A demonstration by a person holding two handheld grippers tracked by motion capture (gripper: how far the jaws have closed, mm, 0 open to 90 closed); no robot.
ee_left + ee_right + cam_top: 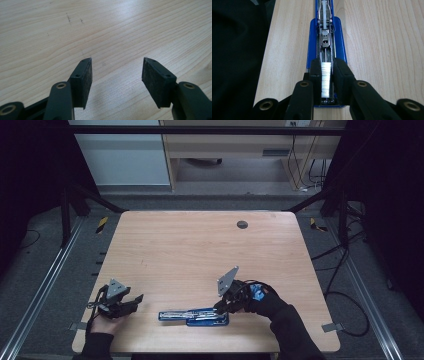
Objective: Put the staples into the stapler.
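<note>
Evidently the blue stapler lies opened flat at the table's near edge so the right claw, pinching a strip of staples, can load it, while the left claw waits open, empty.

Glossy blue plastic stapler, shiny metal staples, matt pale wood table
</note>
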